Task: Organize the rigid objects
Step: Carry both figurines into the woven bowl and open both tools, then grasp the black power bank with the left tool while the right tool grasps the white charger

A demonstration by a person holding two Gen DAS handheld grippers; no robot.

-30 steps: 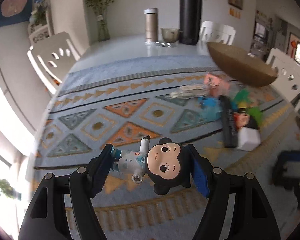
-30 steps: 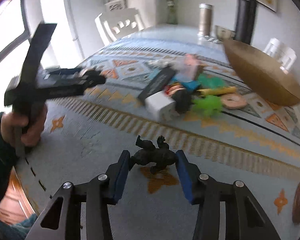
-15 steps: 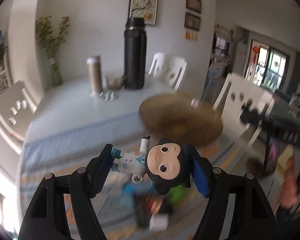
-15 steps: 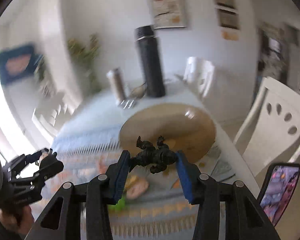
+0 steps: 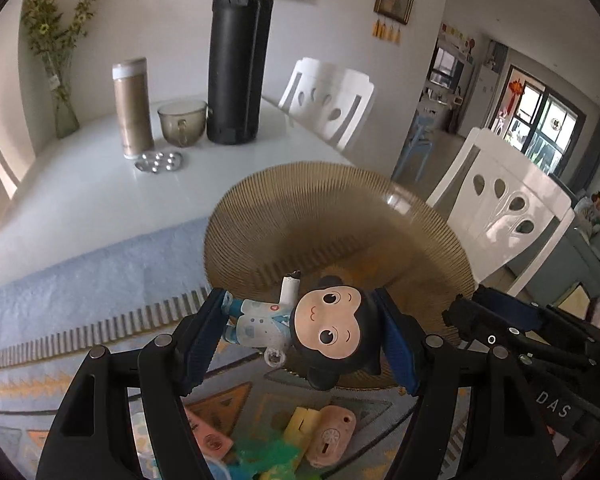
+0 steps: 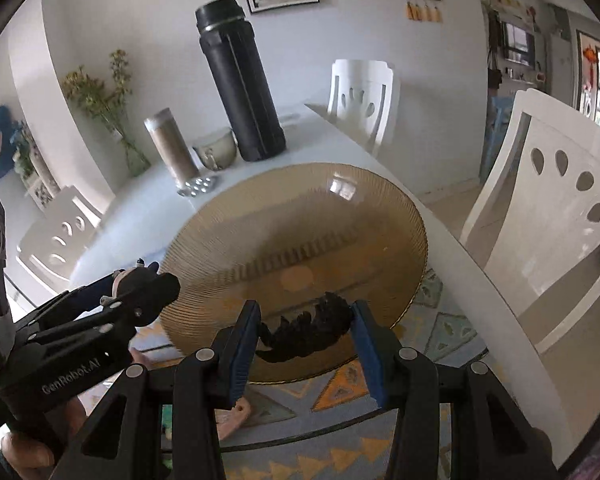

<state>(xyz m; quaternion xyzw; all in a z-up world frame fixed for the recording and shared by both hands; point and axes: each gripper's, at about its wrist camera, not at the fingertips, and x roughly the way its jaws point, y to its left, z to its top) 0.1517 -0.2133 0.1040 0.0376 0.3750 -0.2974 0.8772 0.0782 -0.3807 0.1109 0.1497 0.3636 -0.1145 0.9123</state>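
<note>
Left tongs (image 5: 300, 340) pinching monkey figurine (image 5: 332, 336) sideways, head against one pad; right tongs (image 6: 306, 332) pinching black spiky figurine (image 6: 304, 334); both probably light, stiff, slick plastic

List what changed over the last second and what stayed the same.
Both grippers rose from the toy pile and swung toward the amber plate. Unchanged: the left gripper stays clamped on the monkey figurine, the right gripper on the black creature toy.
</note>
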